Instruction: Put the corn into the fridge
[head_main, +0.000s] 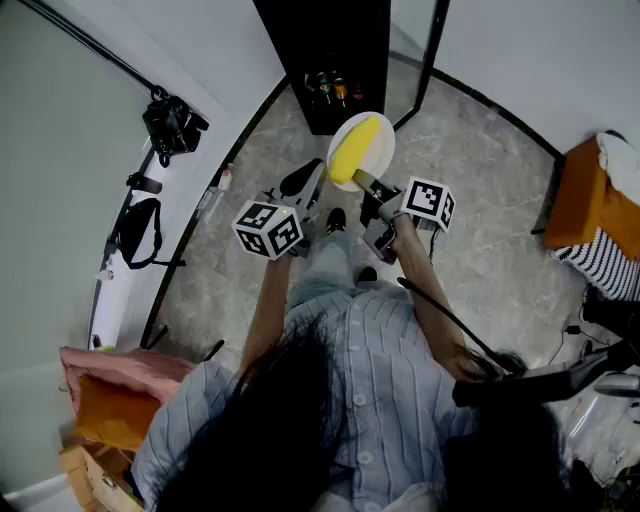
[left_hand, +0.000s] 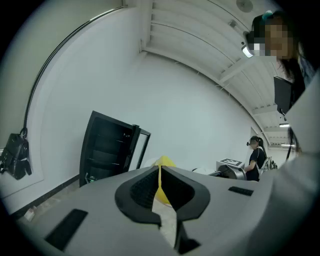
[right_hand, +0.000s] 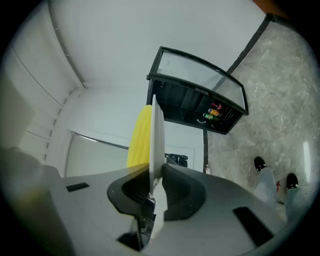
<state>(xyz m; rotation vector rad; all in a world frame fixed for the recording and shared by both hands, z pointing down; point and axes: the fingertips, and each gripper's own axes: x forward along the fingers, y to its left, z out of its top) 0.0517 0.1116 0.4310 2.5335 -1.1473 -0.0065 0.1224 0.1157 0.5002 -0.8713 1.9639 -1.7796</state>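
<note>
Head view: right gripper (head_main: 364, 183) fingers clenched on plate (head_main: 382, 152) bearing corn (head_main: 353, 151), left gripper (head_main: 303, 182) fingers closed empty, open fridge (head_main: 330, 60) ahead.

Fridge (head_main: 322, 45) mouth open, door (head_main: 411, 52) swung aside, bottles (head_main: 336, 92) inside

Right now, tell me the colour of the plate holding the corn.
White, plain. The plate shows best in the head view.
</note>
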